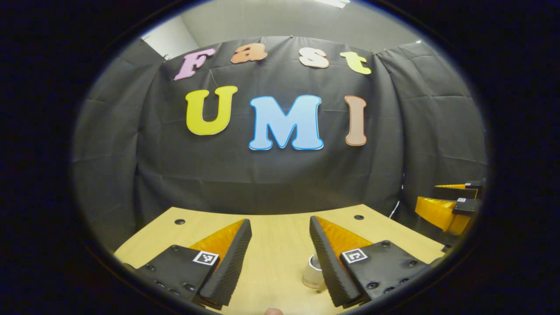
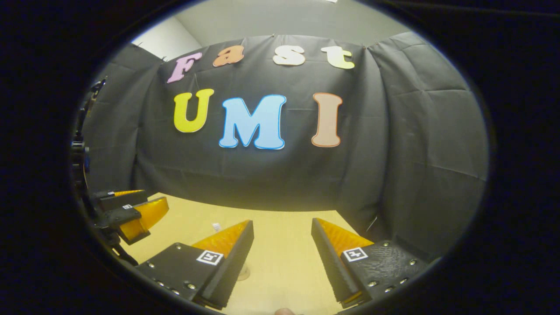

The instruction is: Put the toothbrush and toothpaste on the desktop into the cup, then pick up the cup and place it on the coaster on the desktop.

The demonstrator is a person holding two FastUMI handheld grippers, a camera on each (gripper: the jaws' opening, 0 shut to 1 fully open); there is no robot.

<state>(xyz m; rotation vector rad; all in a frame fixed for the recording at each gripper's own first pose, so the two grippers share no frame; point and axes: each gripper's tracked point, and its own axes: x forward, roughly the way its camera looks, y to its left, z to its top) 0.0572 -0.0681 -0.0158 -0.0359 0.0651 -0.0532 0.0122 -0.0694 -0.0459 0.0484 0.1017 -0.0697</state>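
Up close, at the bottom of the left gripper view, the left gripper (image 1: 280,245) hangs above a light wooden desktop (image 1: 280,227) with its two wedge-shaped fingers spread wide and bare wood showing between them. Just inside the right-hand finger, in the lower centre-right of the frame, stands a small pale cup (image 1: 313,272) — partly hidden by that finger, resting on the wood and not gripped. Two dark round holes mark the desktop's far corners, one at left (image 1: 180,222) and one at right (image 1: 358,217). At the right edge of the frame, about mid-height, the other gripper's fingers (image 1: 442,210) reach in, well apart from the cup. Black cloth forms the booth's wall (image 1: 280,175) behind the desk, with a strip of pale room wall above it.

In the right gripper view, the right gripper (image 2: 282,243) sits at the bottom of the frame, fingers likewise spread wide with nothing between them. Beside its left-hand finger, low in the frame, a small round pale shape (image 2: 243,272) lies on the wood — too little shows to tell what it is. Farther back, left of centre, a tiny white object (image 2: 216,226) stands on the desktop, too small to identify. At the lower left edge the left gripper's fingers appear, pointing inward, the gap between them unclear from this angle.
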